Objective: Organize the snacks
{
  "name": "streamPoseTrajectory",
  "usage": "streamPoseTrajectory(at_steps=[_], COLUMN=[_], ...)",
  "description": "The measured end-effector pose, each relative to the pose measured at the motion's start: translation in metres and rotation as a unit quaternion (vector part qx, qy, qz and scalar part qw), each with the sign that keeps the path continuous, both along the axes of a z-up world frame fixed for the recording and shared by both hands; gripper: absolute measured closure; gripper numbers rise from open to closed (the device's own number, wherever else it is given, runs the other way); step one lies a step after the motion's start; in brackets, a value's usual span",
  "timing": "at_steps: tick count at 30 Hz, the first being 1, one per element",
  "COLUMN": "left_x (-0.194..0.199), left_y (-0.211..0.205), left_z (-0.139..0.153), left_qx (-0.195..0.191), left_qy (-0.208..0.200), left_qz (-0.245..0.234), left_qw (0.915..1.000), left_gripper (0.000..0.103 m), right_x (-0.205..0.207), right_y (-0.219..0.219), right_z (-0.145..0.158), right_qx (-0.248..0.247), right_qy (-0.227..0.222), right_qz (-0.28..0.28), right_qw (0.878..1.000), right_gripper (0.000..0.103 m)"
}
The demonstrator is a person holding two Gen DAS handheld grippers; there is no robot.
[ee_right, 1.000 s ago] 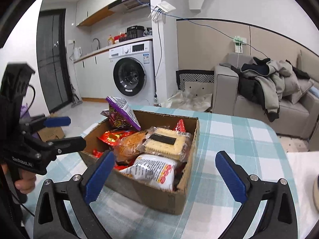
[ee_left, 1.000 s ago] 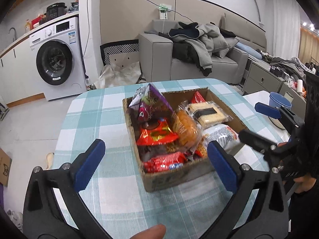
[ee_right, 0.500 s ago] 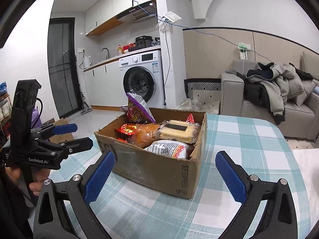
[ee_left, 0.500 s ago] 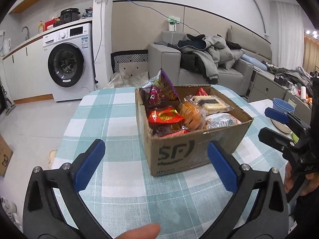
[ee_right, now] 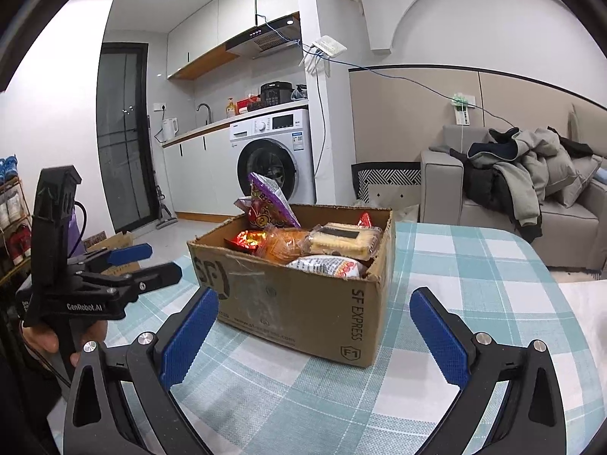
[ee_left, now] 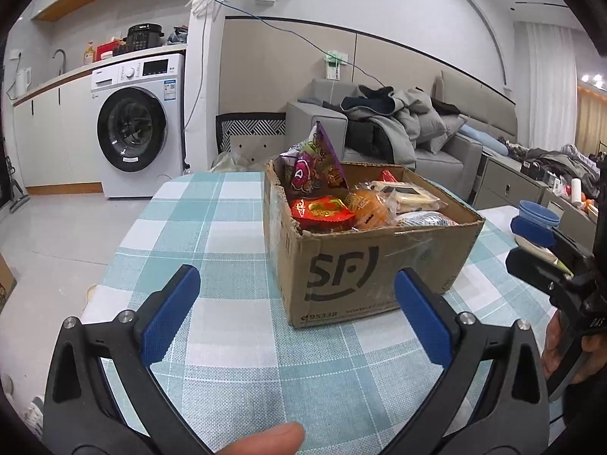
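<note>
A brown cardboard box marked SF stands on the teal checked tablecloth, full of snack packets. A purple bag sticks up at its back left, beside a red packet, an orange bun pack and a biscuit pack. My left gripper is open and empty, low over the cloth in front of the box. My right gripper is open and empty near the box's front right corner. Each gripper shows in the other's view, the left and the right.
A blue bowl sits on a white side table at the right. A washing machine stands behind on the left, and a grey sofa piled with coats behind the table. The cloth's left edge drops to the floor.
Both grippers have dropped from above the box down to near table level, so the box now shows side-on. Both stay open and empty. The box has not moved.
</note>
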State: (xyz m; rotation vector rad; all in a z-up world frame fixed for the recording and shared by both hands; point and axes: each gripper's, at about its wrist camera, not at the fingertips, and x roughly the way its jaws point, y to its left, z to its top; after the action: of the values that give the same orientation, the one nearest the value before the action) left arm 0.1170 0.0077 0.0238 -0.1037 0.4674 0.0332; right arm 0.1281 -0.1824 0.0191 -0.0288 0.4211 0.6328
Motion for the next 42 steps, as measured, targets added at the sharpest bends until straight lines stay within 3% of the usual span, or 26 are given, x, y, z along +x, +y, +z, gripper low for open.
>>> streamPoseTrajectory(at_steps=[7, 42], left_x=[0.002, -0.001], left_y=[-0.001, 0.007], left_z=[-0.009, -0.015], left_qx=[0.014, -0.002], left_qy=[-0.011, -0.017], left_qz=[0.014, 0.017], left_qw=[0.9997, 0.9997], left_gripper=[0.001, 0.001], right_x=[-0.001, -0.003], right_y=[-0.005, -0.002], right_z=[-0.004, -0.004], right_qx=[0.009, 0.003], right_qy=[-0.002, -0.009], right_qz=[-0.005, -0.003], right_qw=[1.000, 1.000], right_gripper=[0.000, 0.000])
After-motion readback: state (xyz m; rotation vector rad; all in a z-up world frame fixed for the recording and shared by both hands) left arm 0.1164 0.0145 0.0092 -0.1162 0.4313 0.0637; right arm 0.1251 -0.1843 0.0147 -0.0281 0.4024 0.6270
